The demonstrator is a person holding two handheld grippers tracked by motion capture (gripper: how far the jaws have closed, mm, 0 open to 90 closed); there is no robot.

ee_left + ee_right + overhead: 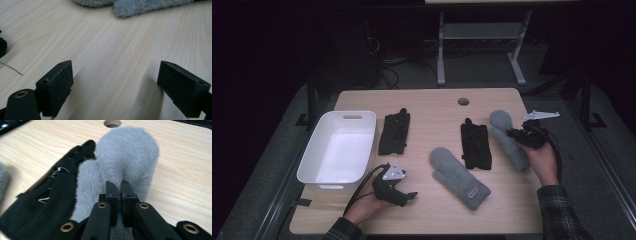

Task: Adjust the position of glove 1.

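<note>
Fuzzy grey mitten (pixel 509 139) on the right side of the pale wooden table (pixel 427 107), lying just beside a flat black glove (pixel 475 145), looks like touching along one edge in the right gripper view. Second grey mitten with a small label (pixel 458 177) nearer the front, well apart from the first. Another black glove (pixel 394 132) further left, next to a white plastic bin (pixel 337 150) at the table's left edge. Round hole in the tabletop (pixel 463 101) past the mitten's tip. Right gripper (pixel 119 195) clamped nearly together on the fuzzy fabric (pixel 125 157), a pinch of grey pile caught between the pads. Left gripper (pixel 115 87) spread wide over bare wood, nothing between the pads, grey mitten edge (pixel 140 6) well ahead.
</note>
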